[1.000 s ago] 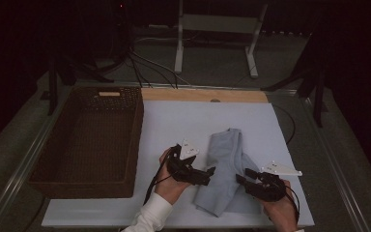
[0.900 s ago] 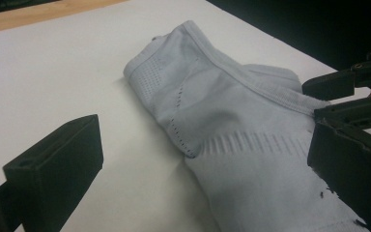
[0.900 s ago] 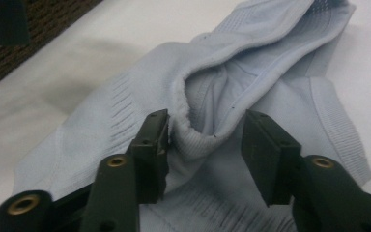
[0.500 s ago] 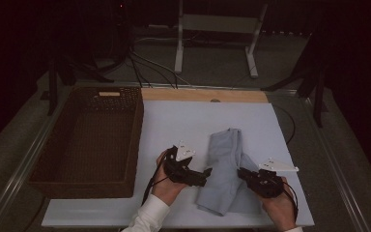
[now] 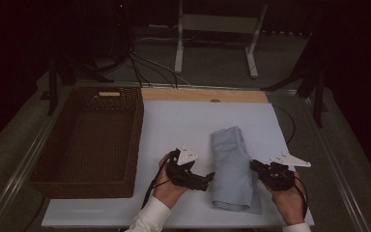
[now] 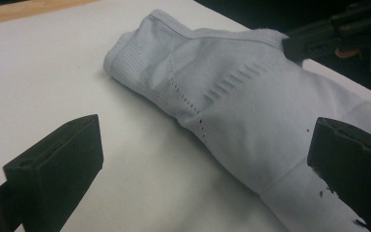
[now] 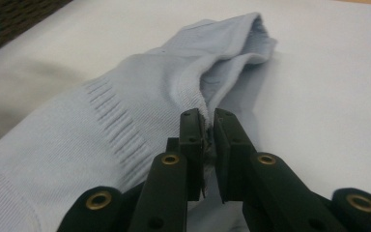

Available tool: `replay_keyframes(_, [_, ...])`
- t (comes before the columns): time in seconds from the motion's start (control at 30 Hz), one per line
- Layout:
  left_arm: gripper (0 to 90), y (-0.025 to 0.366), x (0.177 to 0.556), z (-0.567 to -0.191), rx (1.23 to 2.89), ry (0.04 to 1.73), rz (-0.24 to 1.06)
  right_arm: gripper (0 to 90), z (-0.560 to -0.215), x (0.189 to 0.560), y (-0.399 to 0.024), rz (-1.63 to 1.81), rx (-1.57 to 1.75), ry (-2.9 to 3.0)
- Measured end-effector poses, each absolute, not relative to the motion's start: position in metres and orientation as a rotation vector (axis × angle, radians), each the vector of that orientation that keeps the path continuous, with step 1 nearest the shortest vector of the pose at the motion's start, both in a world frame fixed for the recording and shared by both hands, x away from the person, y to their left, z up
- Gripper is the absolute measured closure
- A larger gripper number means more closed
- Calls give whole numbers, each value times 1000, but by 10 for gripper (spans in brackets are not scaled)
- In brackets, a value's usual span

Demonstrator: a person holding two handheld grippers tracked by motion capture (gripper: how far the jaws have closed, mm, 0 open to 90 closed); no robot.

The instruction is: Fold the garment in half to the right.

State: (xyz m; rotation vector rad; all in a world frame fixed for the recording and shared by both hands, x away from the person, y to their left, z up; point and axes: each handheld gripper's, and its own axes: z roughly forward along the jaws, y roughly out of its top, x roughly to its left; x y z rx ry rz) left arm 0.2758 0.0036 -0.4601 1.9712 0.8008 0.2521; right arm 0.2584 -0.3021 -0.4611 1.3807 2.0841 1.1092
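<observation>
In the high view, a folded pale blue garment (image 5: 232,169) is seen lying on the white worktop (image 5: 183,121), between the left gripper (image 5: 207,178) and the right gripper (image 5: 255,166); a wicker basket (image 5: 89,140) stands to the left.

In the left gripper view, the jaws are held wide, one to each side of the garment (image 6: 232,101), gripping nothing.

In the right gripper view, the jaws have just been closing and are pinched on a thin edge of the garment (image 7: 140,121). So little cloth is caught that it could slip free when lifted. How many layers are caught cannot be made out.

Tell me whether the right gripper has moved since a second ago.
Yes. The right gripper slid left from the table's right edge, closing on the grey cloth.
</observation>
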Motion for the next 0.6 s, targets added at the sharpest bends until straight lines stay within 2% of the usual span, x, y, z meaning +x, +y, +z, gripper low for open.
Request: replay_keyframes(0.6, [47,-25,268,-465,2033,769,162,824,-471,265,-313,971,1388,2070])
